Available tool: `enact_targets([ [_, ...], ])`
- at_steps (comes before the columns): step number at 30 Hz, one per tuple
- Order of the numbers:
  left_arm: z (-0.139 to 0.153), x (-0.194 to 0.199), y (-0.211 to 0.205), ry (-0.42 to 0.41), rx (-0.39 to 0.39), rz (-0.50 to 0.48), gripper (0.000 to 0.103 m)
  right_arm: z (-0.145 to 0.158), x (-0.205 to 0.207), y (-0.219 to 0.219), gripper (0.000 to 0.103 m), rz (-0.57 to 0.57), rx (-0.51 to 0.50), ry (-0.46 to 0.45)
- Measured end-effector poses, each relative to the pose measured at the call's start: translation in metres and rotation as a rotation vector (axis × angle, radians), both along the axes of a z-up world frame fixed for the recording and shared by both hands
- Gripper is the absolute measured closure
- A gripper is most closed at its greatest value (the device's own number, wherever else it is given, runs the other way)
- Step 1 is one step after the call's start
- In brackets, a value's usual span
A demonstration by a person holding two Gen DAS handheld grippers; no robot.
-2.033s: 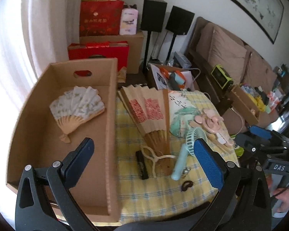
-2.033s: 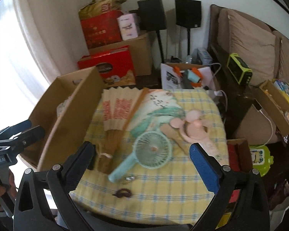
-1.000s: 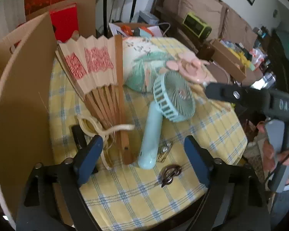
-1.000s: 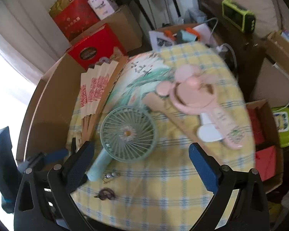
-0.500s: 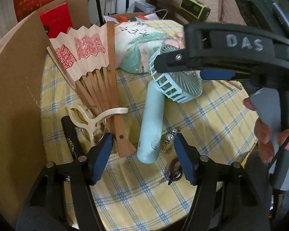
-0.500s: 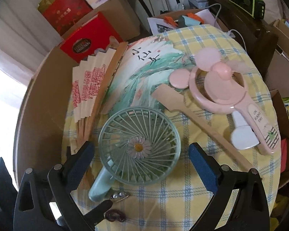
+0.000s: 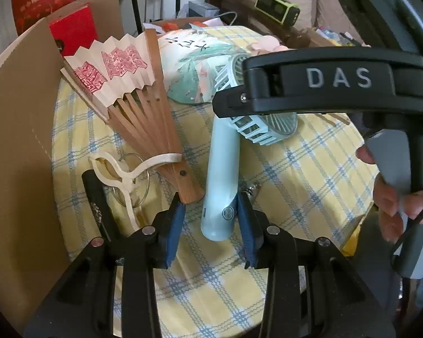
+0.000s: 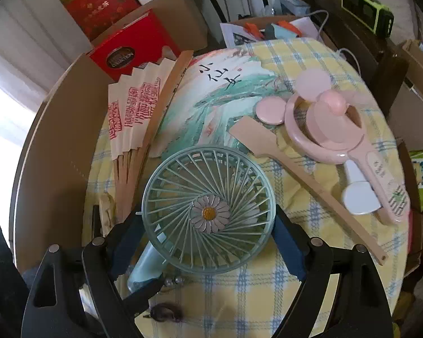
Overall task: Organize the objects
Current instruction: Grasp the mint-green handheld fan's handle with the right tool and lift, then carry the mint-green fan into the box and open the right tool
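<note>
A mint handheld fan (image 7: 221,169) lies on the yellow checked tablecloth (image 7: 296,174). My left gripper (image 7: 211,219) straddles the butt of its handle, with the right pad touching and a small gap at the left pad. My right gripper (image 8: 208,233) has its pads against both sides of the fan's round grille head (image 8: 208,211) with the daisy centre. A folding paper fan (image 7: 121,84) with red stamps lies to the left, a painted round fan (image 8: 211,107) behind, and a pink handheld fan (image 8: 332,140) to the right.
A big cardboard box (image 7: 17,129) stands along the table's left side. A black bar (image 7: 96,197), a cream ribbon loop (image 7: 121,174), a metal clip (image 8: 172,280) and a dark hair clip (image 8: 166,314) lie near the front. Red boxes (image 8: 127,48) and cluttered furniture stand behind.
Both grippers moved down onto the mint fan and narrowed: the left around the handle end, the right around the grille head. The fan lies where it was.
</note>
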State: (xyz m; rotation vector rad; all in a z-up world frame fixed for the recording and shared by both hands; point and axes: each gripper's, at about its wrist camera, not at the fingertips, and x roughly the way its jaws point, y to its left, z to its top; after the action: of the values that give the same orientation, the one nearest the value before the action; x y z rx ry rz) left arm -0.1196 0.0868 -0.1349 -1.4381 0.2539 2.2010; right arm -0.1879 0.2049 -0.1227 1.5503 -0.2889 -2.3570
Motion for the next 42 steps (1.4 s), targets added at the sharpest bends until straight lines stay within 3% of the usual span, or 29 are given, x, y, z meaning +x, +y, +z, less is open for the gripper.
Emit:
enact_targets([
  [6,0.006,-0.005,-0.002,-0.038,0.055,-0.006,0.073,0.024,0.015,0.004,0.019,0.0,-0.031,0.058],
  [9,0.008,-0.004,-0.005,-0.024,0.075,0.005,0.081,0.037,0.02,0.001,0.019,0.015,-0.009,0.087],
  [21,0.042,0.02,-0.037,-0.001,0.122,0.022,0.081,0.07,0.039,-0.032,0.019,0.117,0.049,0.143],
  [28,0.07,0.033,-0.057,0.066,0.109,0.033,0.081,0.094,0.05,-0.055,0.019,0.175,0.048,0.178],
  [35,0.118,0.043,-0.094,0.147,0.123,0.073,0.081,0.136,0.051,-0.091,0.019,0.25,0.019,0.225],
  [42,0.139,0.039,-0.152,0.165,0.128,0.164,0.081,0.158,0.049,-0.161,0.019,0.362,0.022,0.247],
])
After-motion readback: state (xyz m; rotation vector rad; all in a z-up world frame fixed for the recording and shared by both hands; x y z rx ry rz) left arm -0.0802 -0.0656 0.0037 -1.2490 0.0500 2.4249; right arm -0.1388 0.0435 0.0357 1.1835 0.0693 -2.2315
